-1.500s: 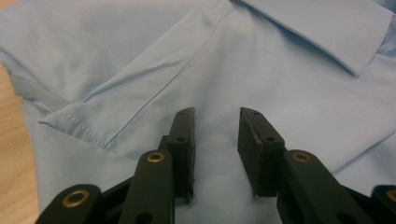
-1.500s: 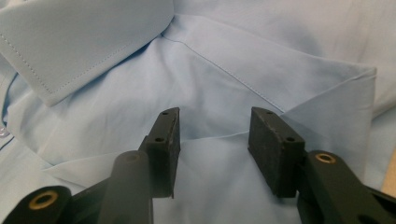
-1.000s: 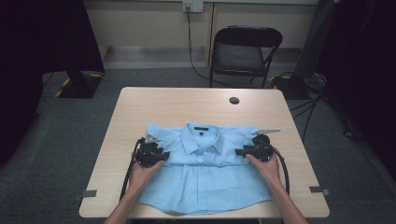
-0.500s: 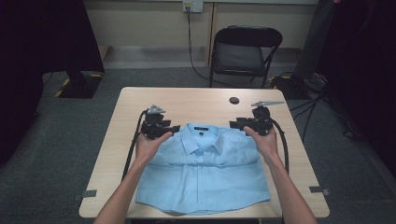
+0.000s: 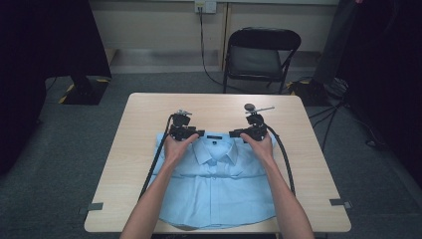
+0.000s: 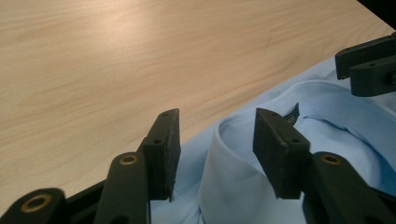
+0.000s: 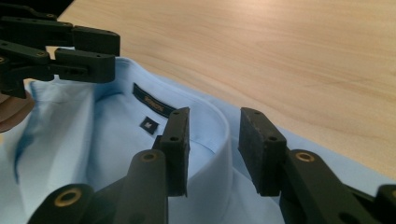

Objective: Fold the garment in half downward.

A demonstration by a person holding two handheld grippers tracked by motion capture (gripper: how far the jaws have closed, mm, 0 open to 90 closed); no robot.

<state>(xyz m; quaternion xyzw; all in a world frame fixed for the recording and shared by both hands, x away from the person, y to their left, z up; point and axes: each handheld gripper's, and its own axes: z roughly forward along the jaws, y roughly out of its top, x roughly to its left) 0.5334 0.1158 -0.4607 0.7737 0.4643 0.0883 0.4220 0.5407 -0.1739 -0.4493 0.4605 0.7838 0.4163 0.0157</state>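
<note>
Straddling the collar (image 6: 219,154) of the blue shirt (image 5: 219,194) on the tabletop (image 5: 144,109), left tongs (image 6: 217,154) and right tongs (image 7: 212,149) have just been closing, pads not yet pressing, likely to lift it evenly.

Folding chair (image 5: 263,57) behind wooden table (image 5: 139,134)

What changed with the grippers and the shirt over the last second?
Both hands moved up the light blue button-up shirt, from its sides to the collar at the far edge. The left gripper has just been closing and the right gripper too, each open and straddling the collar's edge, not yet pinching it. The shirt stayed flat on the light wooden table.
</note>
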